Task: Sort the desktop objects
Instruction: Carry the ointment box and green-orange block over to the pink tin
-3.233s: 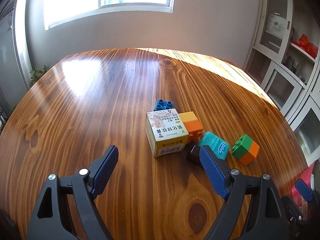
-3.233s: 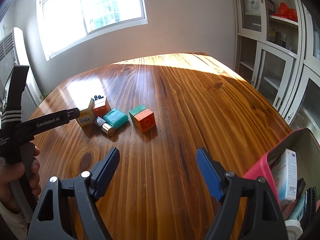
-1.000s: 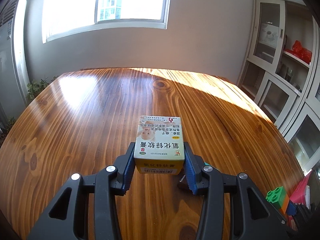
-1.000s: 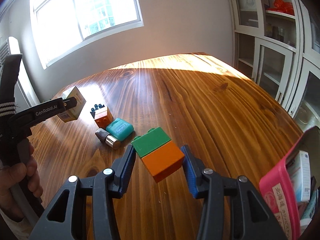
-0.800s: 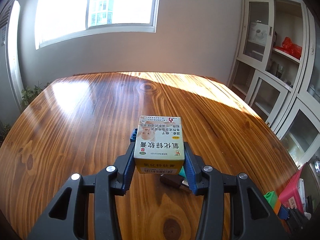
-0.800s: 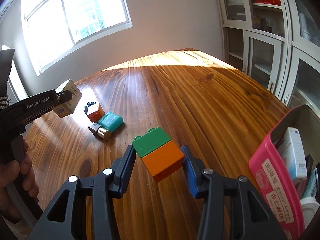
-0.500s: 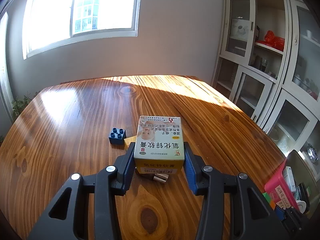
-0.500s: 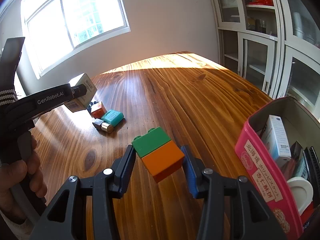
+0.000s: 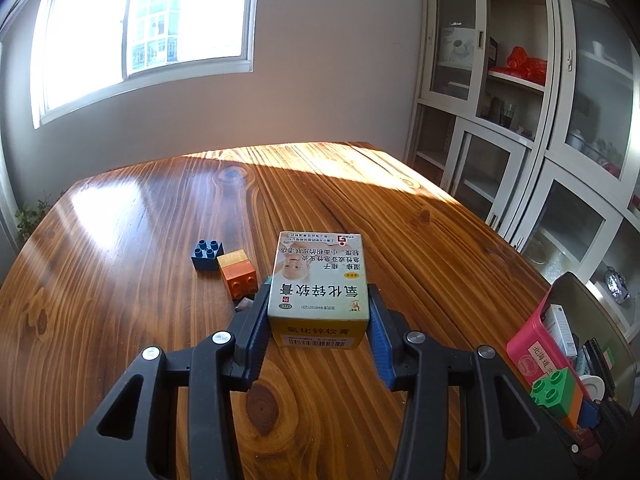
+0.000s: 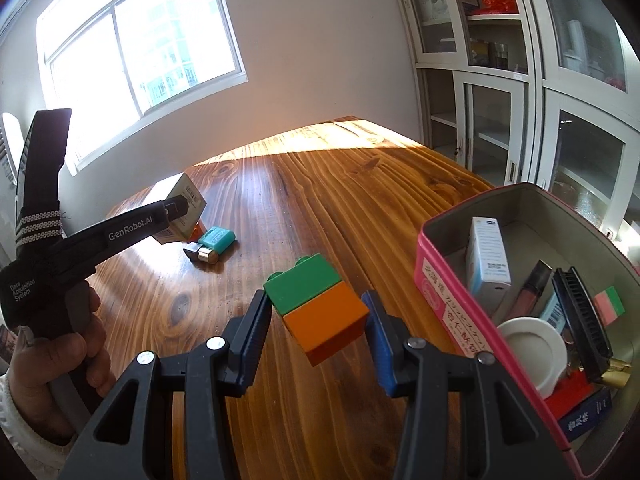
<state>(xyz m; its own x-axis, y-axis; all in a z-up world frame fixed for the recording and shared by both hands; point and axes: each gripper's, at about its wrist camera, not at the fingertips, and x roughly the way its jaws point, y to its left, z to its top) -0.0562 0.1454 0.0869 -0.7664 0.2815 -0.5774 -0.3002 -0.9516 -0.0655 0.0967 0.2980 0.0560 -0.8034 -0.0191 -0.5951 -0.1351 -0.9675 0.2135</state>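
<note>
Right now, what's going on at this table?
A person is sorting desk clutter with a handheld gripper in each hand. The left gripper is clamped on a medicine box, lifted off the wooden table. The right gripper holds a green-and-orange block in the air beside the pink tin, which already holds several items. A blue block, an orange block, a teal case and a small dark item sit on the table.

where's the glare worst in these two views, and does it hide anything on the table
Left wrist view: the window is blown out and a sheen washes the table at left; the toy bricks stay clear. Right wrist view: glare whitens the top of the medicine box in the left claw.
</note>
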